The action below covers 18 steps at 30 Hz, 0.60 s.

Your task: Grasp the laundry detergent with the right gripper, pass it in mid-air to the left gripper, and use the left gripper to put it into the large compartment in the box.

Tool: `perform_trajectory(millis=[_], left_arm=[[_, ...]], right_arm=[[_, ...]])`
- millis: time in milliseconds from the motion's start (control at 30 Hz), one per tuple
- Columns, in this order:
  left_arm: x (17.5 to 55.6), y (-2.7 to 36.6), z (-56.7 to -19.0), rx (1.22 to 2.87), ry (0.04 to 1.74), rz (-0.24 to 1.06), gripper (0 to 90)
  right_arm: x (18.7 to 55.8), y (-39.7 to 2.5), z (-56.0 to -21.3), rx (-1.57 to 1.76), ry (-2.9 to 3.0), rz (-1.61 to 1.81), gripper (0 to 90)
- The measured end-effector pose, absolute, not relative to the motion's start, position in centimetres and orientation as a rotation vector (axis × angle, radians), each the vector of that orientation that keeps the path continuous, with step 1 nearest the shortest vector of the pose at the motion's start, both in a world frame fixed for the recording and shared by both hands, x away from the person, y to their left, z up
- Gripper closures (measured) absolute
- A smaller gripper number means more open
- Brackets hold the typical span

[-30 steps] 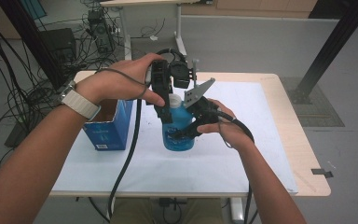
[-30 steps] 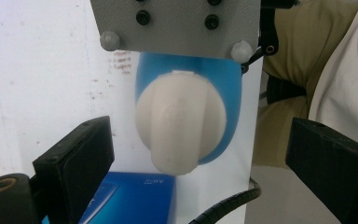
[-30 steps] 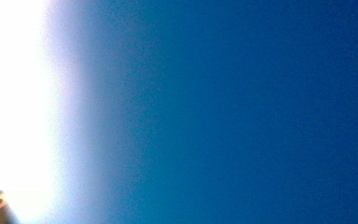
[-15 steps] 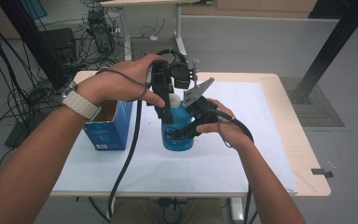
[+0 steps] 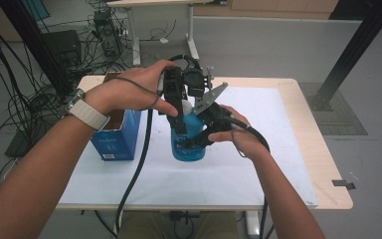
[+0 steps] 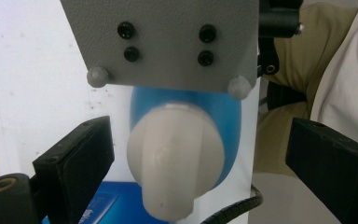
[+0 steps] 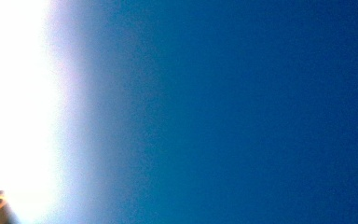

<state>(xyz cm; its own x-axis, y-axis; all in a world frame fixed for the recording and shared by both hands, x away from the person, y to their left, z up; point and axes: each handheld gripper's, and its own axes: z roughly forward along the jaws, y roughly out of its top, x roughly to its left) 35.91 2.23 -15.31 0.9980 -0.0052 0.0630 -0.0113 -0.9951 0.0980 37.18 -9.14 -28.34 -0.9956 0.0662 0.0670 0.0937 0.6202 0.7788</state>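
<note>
I have the blue bottle (image 5: 189, 142) standing just right of the blue carton (image 5: 114, 137), my right gripper (image 5: 199, 142) clamped on its body. My left gripper (image 6: 200, 163) hangs wide open around the white cap (image 6: 175, 168); next I close and twist.

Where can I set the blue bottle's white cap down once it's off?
The white mat right of the blue plastic bottle is bare to the wooden table edge. Its near strip is free too. Left is crowded by the blue cardboard box.
</note>
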Motion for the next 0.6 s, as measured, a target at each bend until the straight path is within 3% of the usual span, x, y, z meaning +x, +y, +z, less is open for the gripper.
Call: perform_trajectory(millis=[600], left_arm=[[36.2,1.89,-16.13,3.045,-0.006,0.085,9.4]], right_arm=[[36.77,-8.79,-27.74,-0.098,-2.801,-1.378,43.6]])
